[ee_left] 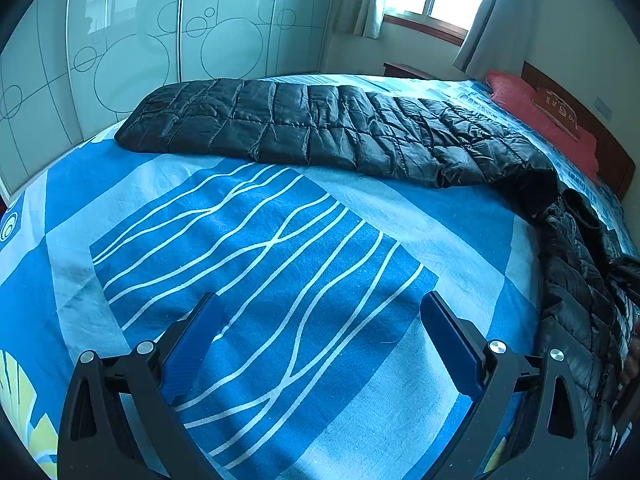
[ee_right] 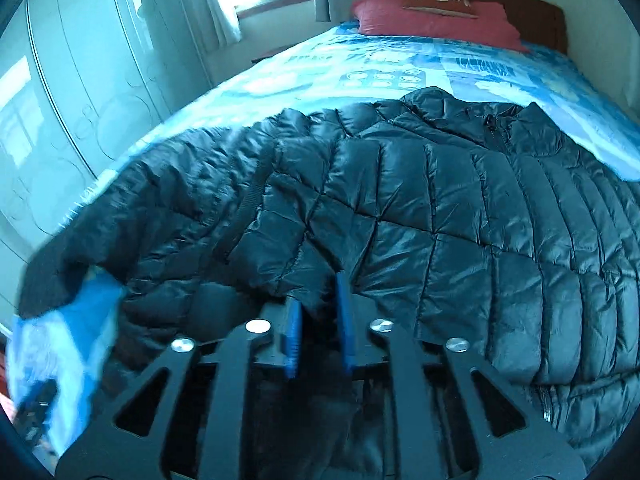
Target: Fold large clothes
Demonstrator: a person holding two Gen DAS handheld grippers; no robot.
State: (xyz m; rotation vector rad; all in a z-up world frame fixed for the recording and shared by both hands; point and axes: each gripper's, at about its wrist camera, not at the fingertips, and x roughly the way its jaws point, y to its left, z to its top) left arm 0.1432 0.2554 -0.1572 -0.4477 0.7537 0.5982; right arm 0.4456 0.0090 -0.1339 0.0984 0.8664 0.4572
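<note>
The bed (ee_left: 248, 240), under a blue patterned sheet, carries everything. Across it lies the black quilted jacket (ee_right: 420, 208), one sleeve (ee_left: 304, 124) stretched flat toward the far edge on the wardrobe (ee_left: 132, 40) side, its body bunched near the right edge in the left wrist view. It looks light, puffy and slick (likely to slide and spring back from a fold), so hems, cuffs and seams seem the surest holds. The red pillow (ee_right: 432, 16) sits at the headboard end, well apart and not in the way. The left gripper (ee_left: 320, 344) hangs wide open over bare sheet, holding nothing. The right gripper (ee_right: 318, 320) is nearly closed, pinching a fold of the jacket.
</note>
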